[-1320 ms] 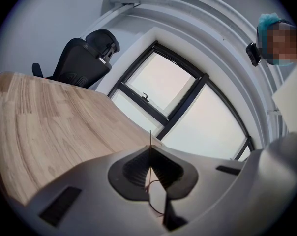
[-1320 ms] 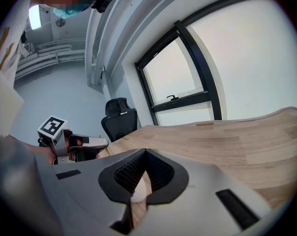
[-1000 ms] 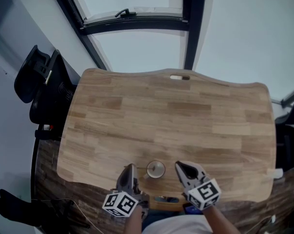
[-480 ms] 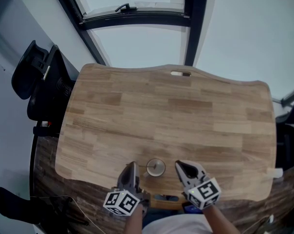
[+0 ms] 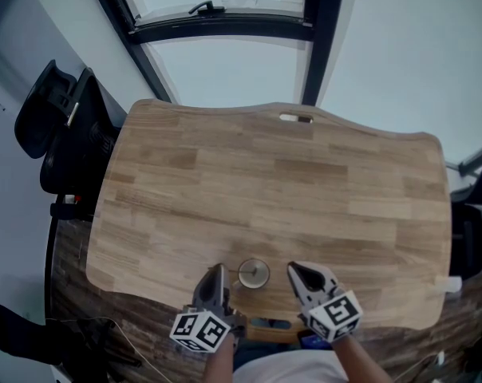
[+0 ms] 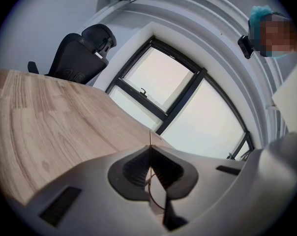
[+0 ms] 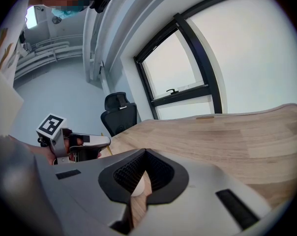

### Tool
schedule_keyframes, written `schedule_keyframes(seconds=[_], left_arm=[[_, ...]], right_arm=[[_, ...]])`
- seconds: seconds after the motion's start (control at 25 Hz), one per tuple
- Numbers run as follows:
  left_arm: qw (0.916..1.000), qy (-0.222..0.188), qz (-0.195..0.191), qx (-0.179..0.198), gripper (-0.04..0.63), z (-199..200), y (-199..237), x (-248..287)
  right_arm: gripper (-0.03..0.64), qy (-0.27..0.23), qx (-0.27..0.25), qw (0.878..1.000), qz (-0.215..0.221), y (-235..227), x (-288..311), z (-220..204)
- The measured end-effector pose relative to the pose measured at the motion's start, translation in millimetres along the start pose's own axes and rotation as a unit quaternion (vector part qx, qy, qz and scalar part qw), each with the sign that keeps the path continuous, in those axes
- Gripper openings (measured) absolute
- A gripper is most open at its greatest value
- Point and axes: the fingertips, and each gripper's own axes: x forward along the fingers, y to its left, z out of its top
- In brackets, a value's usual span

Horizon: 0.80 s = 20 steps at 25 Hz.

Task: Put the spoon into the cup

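Note:
A small round cup (image 5: 254, 274) stands near the table's front edge, between my two grippers. My left gripper (image 5: 217, 270) sits just left of the cup with its jaws shut. A thin pale stick, which looks like the spoon's handle (image 7: 108, 150), juts from its tip towards the cup. In the left gripper view the jaws (image 6: 149, 147) meet, a thin line rises from their tip, and the cup's rim shows in the hollow below. My right gripper (image 5: 292, 269) rests just right of the cup. Its jaws (image 7: 145, 151) are shut with nothing between them.
The wooden table (image 5: 273, 182) stretches away towards a large window. A black office chair (image 5: 61, 134) stands at the table's left side. The marker cube of the left gripper (image 7: 51, 126) shows in the right gripper view.
The head camera has shifted slightly. Both grippers and the cup keep their places.

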Motion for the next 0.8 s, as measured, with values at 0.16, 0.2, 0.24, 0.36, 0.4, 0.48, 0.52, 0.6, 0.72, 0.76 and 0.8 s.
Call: schedule_keyframes(seconds=[0.16, 0.2, 0.24, 0.36, 0.4, 0.48, 0.52, 0.6, 0.72, 0.76, 0.8], left_arm=[[1.0, 0.001, -0.002, -0.002, 0.002, -1.5, 0.8, 1.2], [1.0, 0.002, -0.003, 0.0, 0.002, -2.4, 1.1, 1.7], [1.0, 0.003, -0.005, 0.001, 0.002, -3.3, 1.5, 2.2], [1.0, 0.004, -0.006, -0.002, 0.002, -5.2, 0.9, 2.9], [1.0, 0.004, -0.006, -0.004, 0.002, -5.4, 0.5, 3.1], [0.9999, 0.005, -0.007, -0.005, 0.002, -6.4, 0.5, 3.6], [0.9999, 0.005, -0.008, -0.006, 0.002, -7.0, 0.7, 3.8], [0.9999, 0.004, -0.01, -0.007, 0.002, -8.0, 0.8, 4.5], [0.9999, 0.005, -0.012, -0.005, 0.002, -9.6, 0.7, 5.9], [0.9999, 0.005, -0.013, -0.005, 0.002, -10.0, 0.7, 6.2], [0.9999, 0.005, -0.013, -0.005, 0.002, -10.1, 0.4, 6.4]], right_arm=[[-0.003, 0.004, -0.001, 1.0, 0.001, 1.9, 1.3, -1.4], [-0.003, 0.003, -0.002, 1.0, 0.001, 2.0, 1.3, -0.8], [-0.003, 0.003, -0.003, 1.0, 0.001, 2.1, 1.2, -0.8], [-0.003, 0.005, -0.005, 1.0, -0.001, 1.6, 1.2, -2.4], [-0.003, 0.006, -0.006, 1.0, -0.002, 1.5, 1.4, -2.4], [-0.003, 0.006, -0.005, 1.0, -0.001, 2.0, 2.2, -3.4], [-0.003, 0.007, -0.004, 1.0, -0.001, 2.5, 2.6, -4.8], [-0.003, 0.009, -0.003, 1.0, 0.0, 2.8, 2.8, -6.5], [-0.003, 0.01, -0.005, 1.0, -0.001, 2.3, 2.4, -5.5], [-0.003, 0.011, -0.006, 1.0, -0.001, 2.4, 2.2, -4.7], [-0.003, 0.012, -0.007, 1.0, 0.001, 2.8, 2.1, -4.2]])
